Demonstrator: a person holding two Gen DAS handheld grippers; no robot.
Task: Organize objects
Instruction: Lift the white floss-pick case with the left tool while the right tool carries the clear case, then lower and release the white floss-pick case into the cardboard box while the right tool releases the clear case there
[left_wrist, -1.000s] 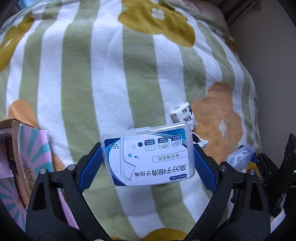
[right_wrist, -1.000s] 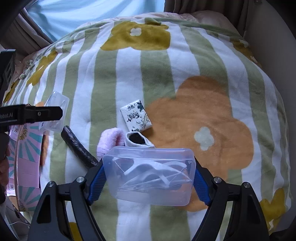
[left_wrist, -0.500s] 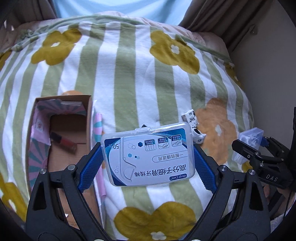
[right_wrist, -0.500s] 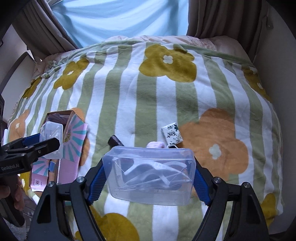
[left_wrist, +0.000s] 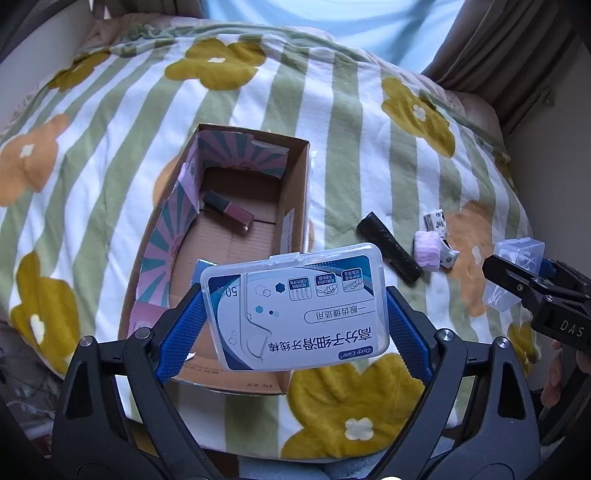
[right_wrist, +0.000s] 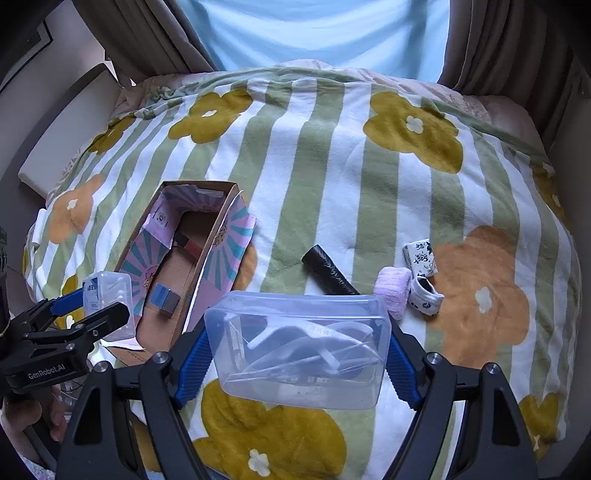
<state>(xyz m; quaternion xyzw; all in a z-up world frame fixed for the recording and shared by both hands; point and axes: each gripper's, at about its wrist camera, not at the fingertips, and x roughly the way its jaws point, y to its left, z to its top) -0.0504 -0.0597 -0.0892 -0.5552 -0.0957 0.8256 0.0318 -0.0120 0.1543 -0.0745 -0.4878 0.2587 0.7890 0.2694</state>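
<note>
Left wrist view: left gripper (left_wrist: 295, 306) clamping a floss pick case (left_wrist: 295, 310) by its short ends, hanging above the near end of the open cardboard box (left_wrist: 295, 192) on the bed (left_wrist: 332, 129). Lip gloss tube (left_wrist: 229, 212) lying inside the box already. Off to the right: black roll (left_wrist: 389, 248), pink roll (left_wrist: 427, 251), small patterned packet (left_wrist: 436, 222), all lying out on the blanket.

Right wrist view: right gripper (right_wrist: 297, 349) squeezing a clear plastic case (right_wrist: 297, 345) with white picks inside, floating over the blanket, just right of the box (right_wrist: 225, 236), not above it.

Possible trouble: slick hard plastic pinched only at the ends, so probably twisting or slipping out if tilted. Also both grippers heading for one narrow box, likely bumping each other or clipping the loose paper-covered flap.

Only showing in the right view: a small blue-and-grey block (right_wrist: 166, 297) in the box, hidden behind the case in the left view. Printed label on the floss case readable only from the left.
</note>
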